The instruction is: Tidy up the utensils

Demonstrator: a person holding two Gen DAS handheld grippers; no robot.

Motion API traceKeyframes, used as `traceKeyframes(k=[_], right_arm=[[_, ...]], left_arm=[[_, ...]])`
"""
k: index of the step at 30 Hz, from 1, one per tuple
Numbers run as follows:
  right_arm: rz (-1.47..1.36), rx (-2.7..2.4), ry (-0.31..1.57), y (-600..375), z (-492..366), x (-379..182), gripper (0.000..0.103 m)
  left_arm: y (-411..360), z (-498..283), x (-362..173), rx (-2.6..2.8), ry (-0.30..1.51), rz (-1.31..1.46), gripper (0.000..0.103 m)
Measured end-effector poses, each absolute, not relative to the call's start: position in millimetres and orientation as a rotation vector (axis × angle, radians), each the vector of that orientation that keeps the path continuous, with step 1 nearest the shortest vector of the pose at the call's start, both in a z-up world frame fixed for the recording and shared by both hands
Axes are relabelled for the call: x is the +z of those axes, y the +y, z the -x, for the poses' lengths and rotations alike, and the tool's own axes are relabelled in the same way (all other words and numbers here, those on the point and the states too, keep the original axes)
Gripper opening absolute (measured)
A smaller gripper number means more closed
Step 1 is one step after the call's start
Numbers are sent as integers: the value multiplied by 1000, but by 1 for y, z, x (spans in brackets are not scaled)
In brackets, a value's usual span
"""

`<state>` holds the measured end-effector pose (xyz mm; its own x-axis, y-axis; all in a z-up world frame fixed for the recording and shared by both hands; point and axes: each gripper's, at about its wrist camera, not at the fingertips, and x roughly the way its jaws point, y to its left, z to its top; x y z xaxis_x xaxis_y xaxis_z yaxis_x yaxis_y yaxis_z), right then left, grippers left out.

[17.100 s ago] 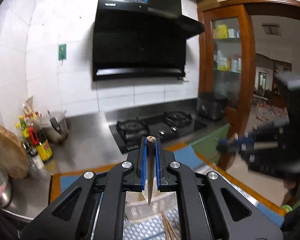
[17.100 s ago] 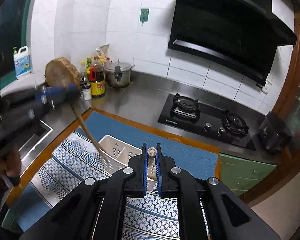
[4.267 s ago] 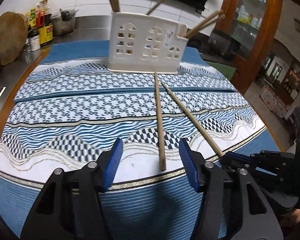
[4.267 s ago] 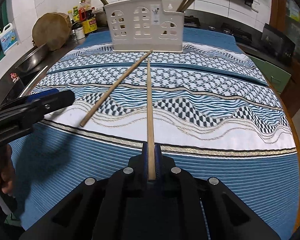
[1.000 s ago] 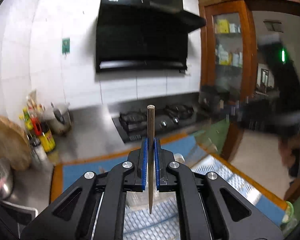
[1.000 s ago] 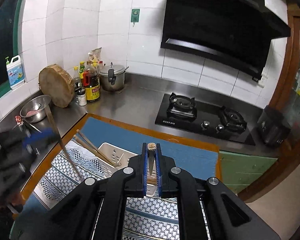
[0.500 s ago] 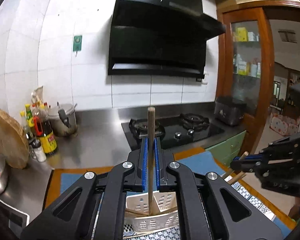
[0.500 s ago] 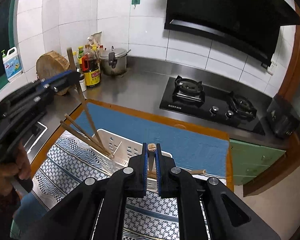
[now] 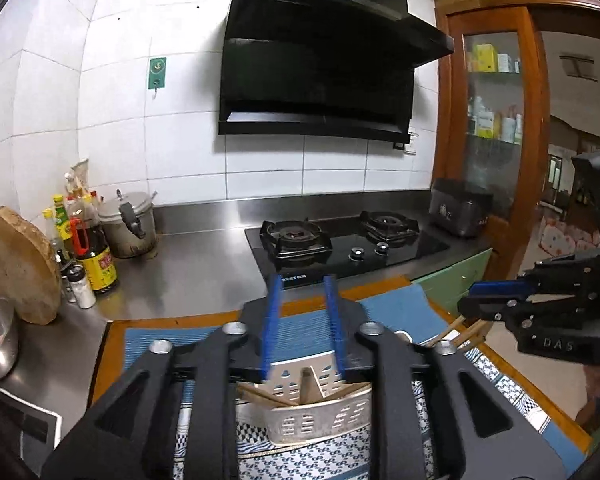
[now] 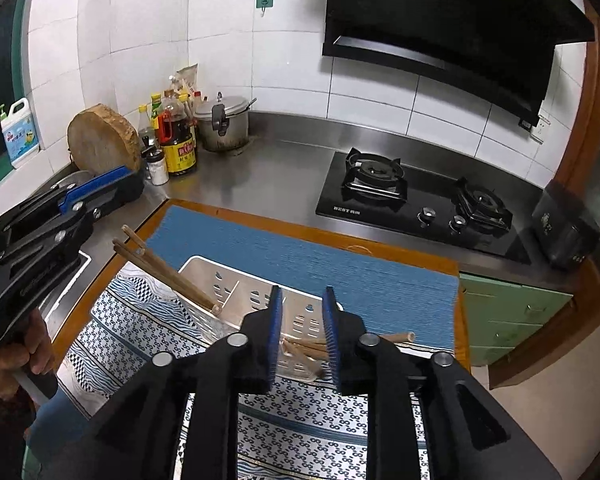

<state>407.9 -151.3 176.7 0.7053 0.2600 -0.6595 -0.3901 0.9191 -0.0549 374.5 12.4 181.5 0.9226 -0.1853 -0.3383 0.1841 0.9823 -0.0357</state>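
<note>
Half a second ago each gripper pinched an upright brown wooden chopstick; both sets of fingers have just been opening and now stand parted and empty. The left gripper [image 9: 303,280] and right gripper [image 10: 300,294] hover above the white perforated plastic utensil holder [image 10: 236,292] on the worktop, where the wooden chopsticks [image 10: 160,268] lean, below the fingertips.
</note>
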Motion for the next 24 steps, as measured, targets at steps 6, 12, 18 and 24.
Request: traceKeyframes(k=[6,12,18,24], right_arm=[[181,360,685,-160,-381,180,35],[162,360,681,-173,-347,167,49],[166,361,655,-178,-304,146,65],[143,382,647,-179,-265,119,81]], left_arm=[[16,-336,185,-191,328,10,52],[20,-293,173,-194,332,14,68],[21,-251,149,-205,345,36,81],[21,-211,120,-161,373,41,93]])
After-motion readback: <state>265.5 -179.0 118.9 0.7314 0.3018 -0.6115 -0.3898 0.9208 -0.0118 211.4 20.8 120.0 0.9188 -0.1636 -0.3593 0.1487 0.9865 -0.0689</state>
